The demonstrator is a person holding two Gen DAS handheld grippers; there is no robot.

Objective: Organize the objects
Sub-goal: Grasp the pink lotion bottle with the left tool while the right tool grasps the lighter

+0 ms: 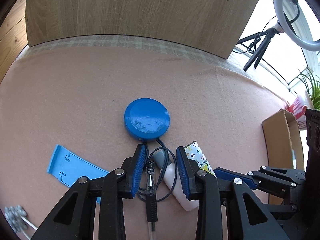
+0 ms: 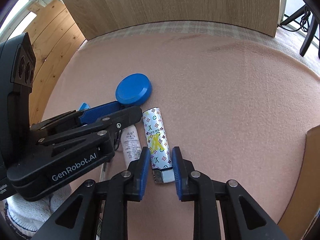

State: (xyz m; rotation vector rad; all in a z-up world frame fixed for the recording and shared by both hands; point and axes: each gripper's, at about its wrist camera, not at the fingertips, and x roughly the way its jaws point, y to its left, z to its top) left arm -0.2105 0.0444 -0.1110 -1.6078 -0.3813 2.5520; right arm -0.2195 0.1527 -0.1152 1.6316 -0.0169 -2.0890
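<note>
While both hand-held grippers (image 1: 161, 172) (image 2: 160, 172) gape, pink felt (image 1: 80, 100) meets a wooden panel (image 1: 130, 10).

A glossy blue round case (image 1: 147, 118) lies centre frame on salmon-pink felt (image 1: 80, 92). The lighter (image 2: 157, 140) is white with a multicoloured monogram print, yellow-smeared. Lower left, a light-blue plastic stand (image 1: 70, 165).

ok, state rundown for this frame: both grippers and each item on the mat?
left gripper: open, straddling pen and tube
right gripper: open, around the lighter's lower end, not clamped
pen: lying flat, cap on
pink tube: lying flat, capped
patterned lighter: lying flat beside the tube
blue round case: closed, cord looped out
blue stand: lying flat
cardboard box: open
</note>
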